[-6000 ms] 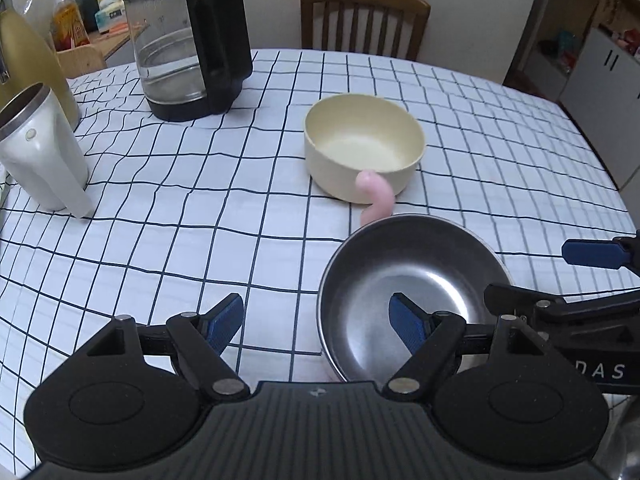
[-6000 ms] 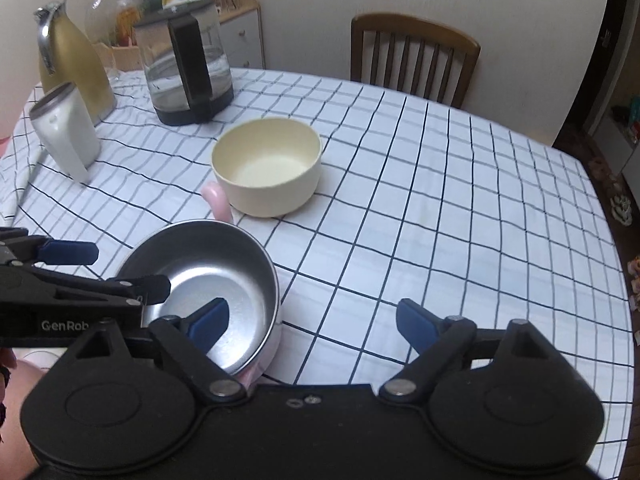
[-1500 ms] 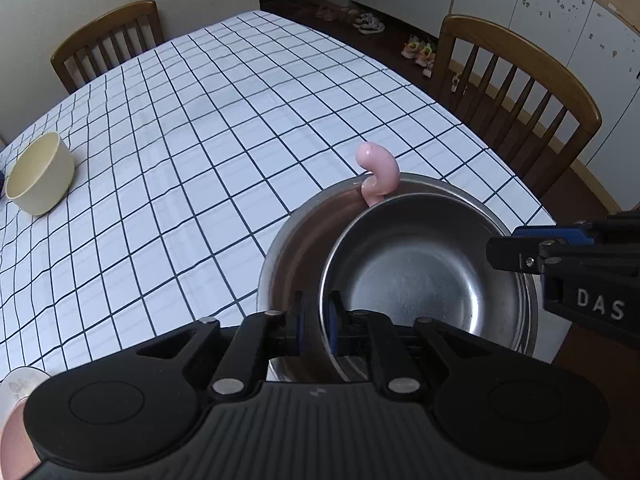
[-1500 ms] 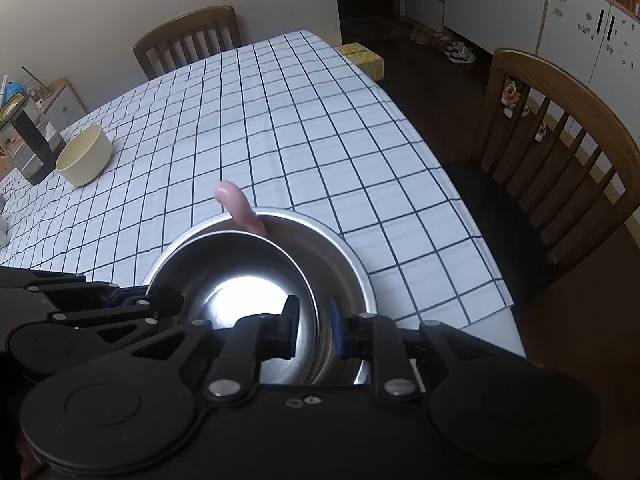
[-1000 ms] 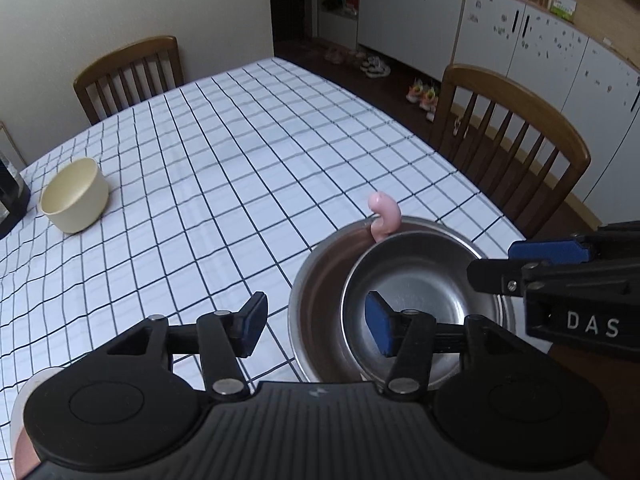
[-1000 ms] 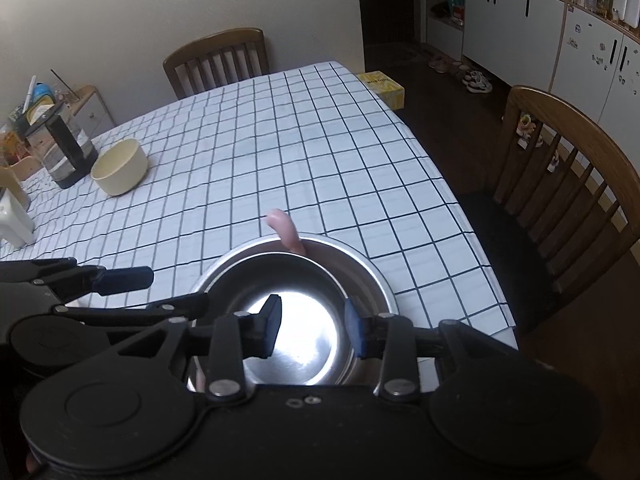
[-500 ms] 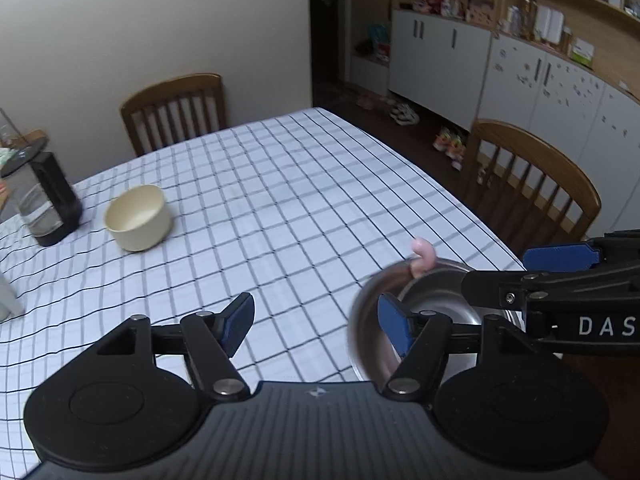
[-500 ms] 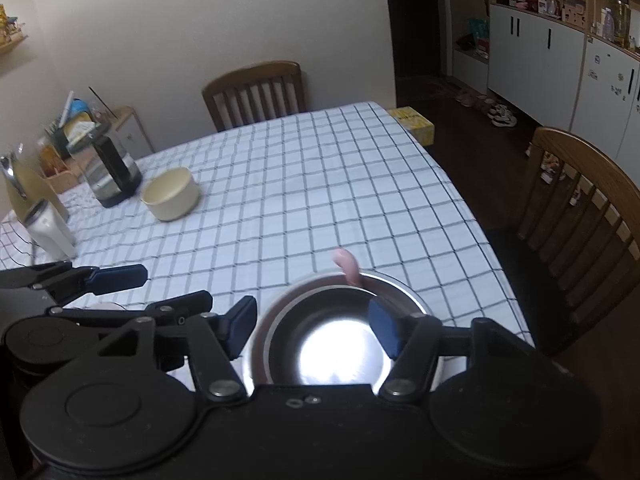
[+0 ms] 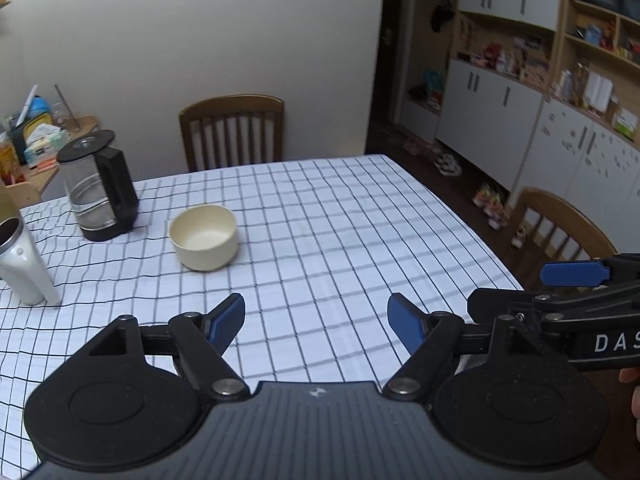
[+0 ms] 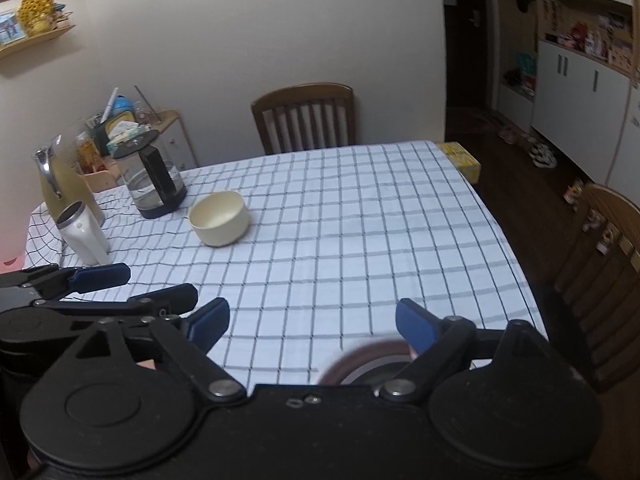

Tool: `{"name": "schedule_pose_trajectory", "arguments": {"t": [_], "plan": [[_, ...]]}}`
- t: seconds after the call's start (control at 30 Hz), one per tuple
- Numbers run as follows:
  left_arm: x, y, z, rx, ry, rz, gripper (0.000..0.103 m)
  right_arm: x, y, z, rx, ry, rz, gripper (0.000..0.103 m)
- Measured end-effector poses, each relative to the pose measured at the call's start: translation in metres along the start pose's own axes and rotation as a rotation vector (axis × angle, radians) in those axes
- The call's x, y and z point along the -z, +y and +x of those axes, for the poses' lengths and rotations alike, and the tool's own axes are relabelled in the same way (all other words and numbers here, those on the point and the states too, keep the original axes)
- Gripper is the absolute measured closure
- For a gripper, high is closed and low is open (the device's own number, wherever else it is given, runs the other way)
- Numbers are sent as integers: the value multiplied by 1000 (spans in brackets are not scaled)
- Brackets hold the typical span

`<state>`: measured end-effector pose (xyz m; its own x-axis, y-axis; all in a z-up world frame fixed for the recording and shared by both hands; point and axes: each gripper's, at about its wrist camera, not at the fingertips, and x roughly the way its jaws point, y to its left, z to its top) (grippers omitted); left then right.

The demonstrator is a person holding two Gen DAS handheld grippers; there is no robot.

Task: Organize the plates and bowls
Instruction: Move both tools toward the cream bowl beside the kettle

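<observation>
1. Table [image 9: 340, 216], checked cloth. Bears every item; the near right corner serves as the stacking spot, judged from the metal rim there.
2. Chairs: far chair [image 9: 232, 132] tucked at the far edge; right chair [image 9: 560, 228] beside the right edge.
3. Left gripper [image 9: 316, 320]. Its jaws have just been opening and stand spread, nothing between them. Held above the table and aimed at the far left, probably for the next pick.
4. Right gripper [image 10: 312, 320]. Its jaws have just been opening and stand wide apart, gripping nothing; raised clear of the metal rim below.
5. Glass kettle [image 9: 98, 188], far left, black handle; parked out of the working area.
6. Metal bowl [image 10: 372, 364]. Only a blurred rim arc shows at the near edge in the right wrist view, under the right-hand finger [image 10: 416, 328] but not pinched. It seems set down; whether bowls are nested there cannot be told.
7. Cream bowl [image 9: 203, 238]. Upright on the cloth, just right of the kettle, well beyond both sets of fingertips and left of centre. Likely next to be gathered.
8. White cup [image 9: 24, 264], far left edge, apart from the bowls.
</observation>
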<state>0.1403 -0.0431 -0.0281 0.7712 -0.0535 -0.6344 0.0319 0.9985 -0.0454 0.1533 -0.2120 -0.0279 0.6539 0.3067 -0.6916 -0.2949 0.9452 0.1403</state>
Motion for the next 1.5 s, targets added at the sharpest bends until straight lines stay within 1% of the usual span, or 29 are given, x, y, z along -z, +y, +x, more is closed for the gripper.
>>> {"name": "schedule_pose_trajectory", "arguments": {"t": [0.07, 0.13, 0.2, 0.23, 0.33, 0.43, 0.53, 0.67, 0.87, 1.0, 1.2, 1.4, 1.5], "plan": [[-6, 9, 5, -12, 2, -22, 23, -9, 6, 7, -14, -6, -19, 5], [-11, 19, 11, -27, -3, -45, 22, -19, 12, 14, -27, -9, -41, 4], [-16, 29, 17, -40, -10, -68, 18, -27, 17, 22, -47, -6, -60, 3], [-18, 34, 20, -45, -15, -81, 13, -32, 20, 27, -54, -6, -67, 3], [-26, 50, 29, -82, -36, -122, 1, -45, 26, 42, -74, -8, -91, 3], [-34, 64, 40, -105, -44, -154, 0, -59, 30, 58, -90, -6, -112, 3], [-43, 77, 53, -137, -40, -164, 0, -73, 33, 77, -101, -1, -130, 3], [-55, 95, 75, -168, -22, -175, 0, -90, 37, 105, -116, 16, -144, 3], [-70, 118, 111, -209, 31, -185, 0, -110, 46, 150, -120, 53, -173, 3], [-75, 129, 136, -234, 59, -193, 0, -118, 51, 177, -122, 74, -195, 3], [-77, 151, 175, -249, 120, -254, 0, -126, 59, 219, -128, 110, -221, 4], [-82, 173, 216, -285, 189, -273, 0, -132, 66, 264, -137, 160, -232, 8], [-82, 180, 232, -309, 205, -268, 0, -133, 69, 286, -134, 187, -238, 12]]}}
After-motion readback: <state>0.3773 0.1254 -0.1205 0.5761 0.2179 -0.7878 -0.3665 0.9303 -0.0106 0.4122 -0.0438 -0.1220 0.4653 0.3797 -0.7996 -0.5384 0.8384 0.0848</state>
